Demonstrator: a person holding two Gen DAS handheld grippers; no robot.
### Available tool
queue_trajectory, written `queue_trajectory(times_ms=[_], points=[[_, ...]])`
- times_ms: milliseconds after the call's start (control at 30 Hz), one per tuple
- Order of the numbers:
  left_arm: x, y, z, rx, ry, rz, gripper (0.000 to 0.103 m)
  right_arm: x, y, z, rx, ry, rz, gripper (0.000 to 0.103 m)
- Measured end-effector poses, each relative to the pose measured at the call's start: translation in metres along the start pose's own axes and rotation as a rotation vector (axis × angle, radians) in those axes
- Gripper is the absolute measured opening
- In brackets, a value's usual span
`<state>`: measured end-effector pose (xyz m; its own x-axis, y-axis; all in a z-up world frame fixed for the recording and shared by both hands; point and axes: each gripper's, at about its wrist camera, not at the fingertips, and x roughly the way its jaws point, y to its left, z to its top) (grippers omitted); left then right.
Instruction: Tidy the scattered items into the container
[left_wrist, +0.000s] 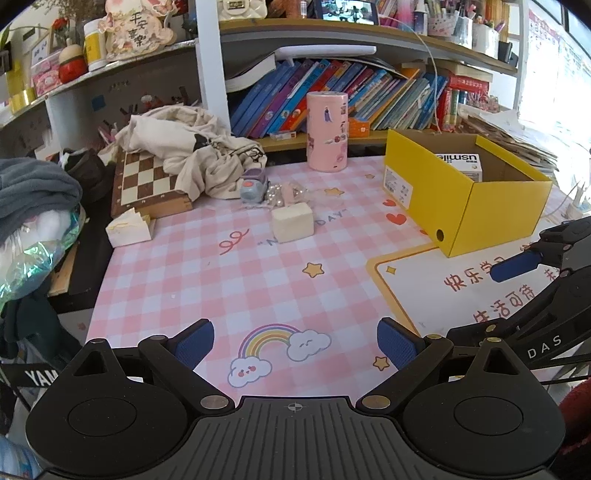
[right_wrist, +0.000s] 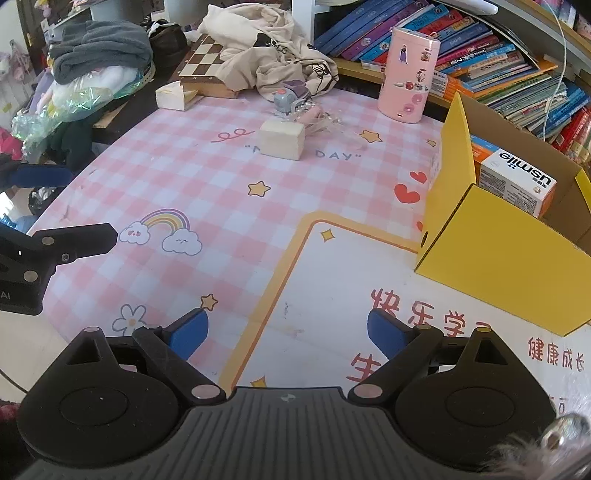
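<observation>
A yellow cardboard box (left_wrist: 461, 206) stands open at the right of the pink checked mat (left_wrist: 221, 288); it also shows in the right wrist view (right_wrist: 498, 266), with a white "usmile" carton (right_wrist: 517, 186) inside. A cream block (left_wrist: 292, 222) lies mid-mat, seen also in the right wrist view (right_wrist: 282, 139). Behind it lie a small grey-purple toy (left_wrist: 254, 186) and a clear packet with pearls (left_wrist: 291, 194). A pink cylinder (left_wrist: 327, 131) stands at the back. My left gripper (left_wrist: 295, 345) is open and empty over the rainbow print. My right gripper (right_wrist: 288, 338) is open and empty, near the box.
A chessboard (left_wrist: 144, 184) under a beige cloth (left_wrist: 192, 147) sits at the back left, with a small cream box (left_wrist: 129, 229) beside it. Clothes and bags pile up at the left edge (left_wrist: 33, 221). A shelf of books (left_wrist: 351, 96) runs behind the mat.
</observation>
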<state>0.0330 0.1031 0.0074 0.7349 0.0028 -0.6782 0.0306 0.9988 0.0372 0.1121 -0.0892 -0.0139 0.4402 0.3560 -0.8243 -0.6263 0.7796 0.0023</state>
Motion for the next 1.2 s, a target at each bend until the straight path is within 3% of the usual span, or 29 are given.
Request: queue_trajectory(times_ms=[533, 933, 1200], points=[[0.017, 0.013, 0.006, -0.074, 0.027, 0.052, 0.102, 0.022, -0.001, 0.024, -0.080, 0.003, 0.017, 0.094], [0.047, 0.021, 0.016, -0.126, 0.065, 0.050, 0.102, 0.048, -0.010, 0.043, -0.108, 0.034, 0.026, 0.094], [0.065, 0.030, 0.029, -0.141, 0.073, 0.073, 0.102, 0.067, -0.008, 0.070, -0.145, 0.004, 0.044, 0.094]])
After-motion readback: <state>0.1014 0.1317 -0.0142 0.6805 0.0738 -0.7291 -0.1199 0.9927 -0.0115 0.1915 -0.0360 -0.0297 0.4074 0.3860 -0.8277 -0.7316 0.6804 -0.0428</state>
